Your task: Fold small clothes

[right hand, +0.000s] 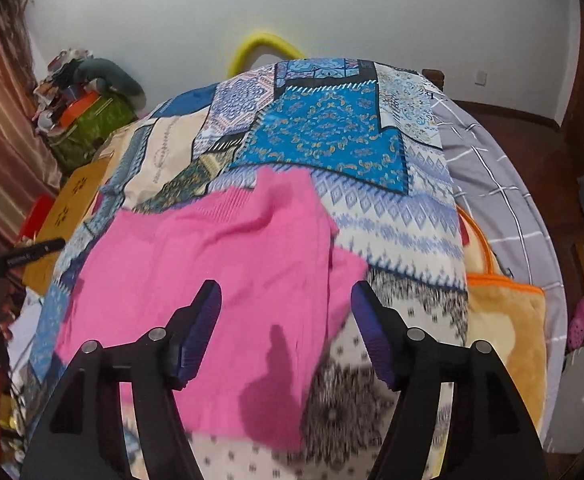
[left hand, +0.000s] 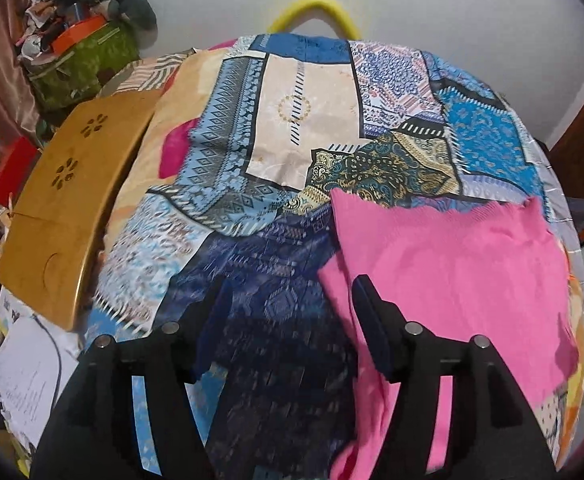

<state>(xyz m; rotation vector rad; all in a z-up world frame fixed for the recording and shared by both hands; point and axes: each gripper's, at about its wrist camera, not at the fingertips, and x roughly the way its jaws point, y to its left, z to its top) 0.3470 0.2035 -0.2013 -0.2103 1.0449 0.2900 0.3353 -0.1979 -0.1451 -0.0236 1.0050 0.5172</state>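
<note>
A pink knit garment (left hand: 452,272) lies flat on the patterned blue patchwork bedspread (left hand: 292,128). In the left wrist view it is at the right, with its left edge under the right finger. My left gripper (left hand: 287,296) is open and empty, above the bedspread at the garment's left edge. In the right wrist view the pink garment (right hand: 211,264) lies centre-left, with a sleeve or flap sticking out at its right side. My right gripper (right hand: 285,300) is open and empty, just above the garment's right part.
A tan wooden board (left hand: 63,208) lies at the bed's left edge, with papers (left hand: 31,380) below it. A cluttered green box (left hand: 79,60) stands at the far left. A yellow curved tube (right hand: 263,48) is behind the bed. An orange-trimmed plush blanket (right hand: 504,312) and grey checked sheet (right hand: 492,168) lie right.
</note>
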